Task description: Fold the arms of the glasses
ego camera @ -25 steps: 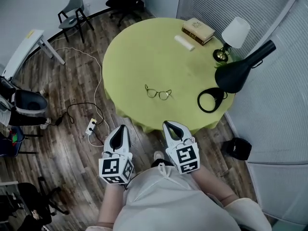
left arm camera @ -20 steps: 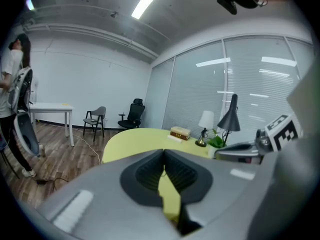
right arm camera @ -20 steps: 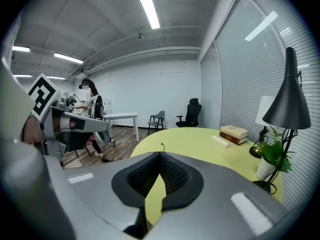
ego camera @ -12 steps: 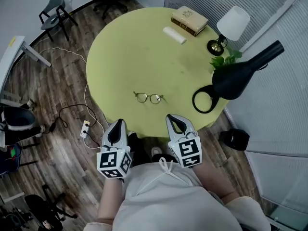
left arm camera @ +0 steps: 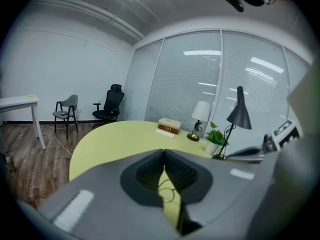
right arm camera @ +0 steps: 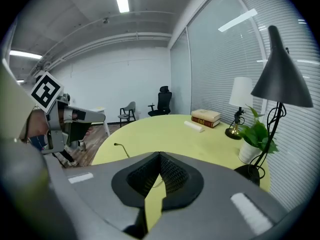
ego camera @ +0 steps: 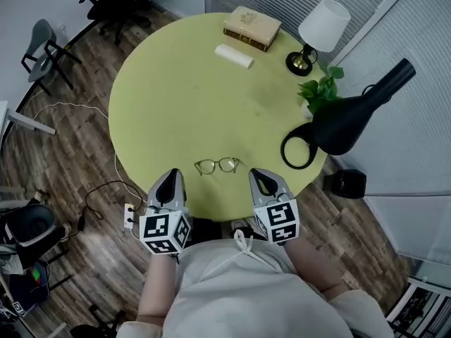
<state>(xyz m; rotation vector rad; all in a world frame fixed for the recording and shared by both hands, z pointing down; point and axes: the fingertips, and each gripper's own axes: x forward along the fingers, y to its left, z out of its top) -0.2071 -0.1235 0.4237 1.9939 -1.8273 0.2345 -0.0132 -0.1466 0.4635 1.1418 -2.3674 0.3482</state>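
Thin wire-rimmed glasses (ego camera: 217, 165) lie on the round yellow-green table (ego camera: 183, 104), close to its near edge, arms spread. My left gripper (ego camera: 171, 175) hovers at the table edge just left of them, and my right gripper (ego camera: 258, 175) just right of them. Neither touches the glasses. In the left gripper view the jaws (left arm camera: 163, 153) meet at their tips, with the glasses (left arm camera: 167, 193) showing through the slit below. The right gripper (right arm camera: 159, 155) also has its tips together and holds nothing; one arm of the glasses (right arm camera: 121, 150) pokes up to its left.
At the table's far side lie a book (ego camera: 252, 27) and a white roll (ego camera: 233, 55). On the right stand a white-shaded lamp (ego camera: 320, 30), a small plant (ego camera: 320, 94) and a black desk lamp (ego camera: 352, 118). A power strip (ego camera: 130, 215) with its cable lies on the floor.
The view has closed in on the table. Both grippers have come from over the floor to the table's near edge, and now flank the glasses.
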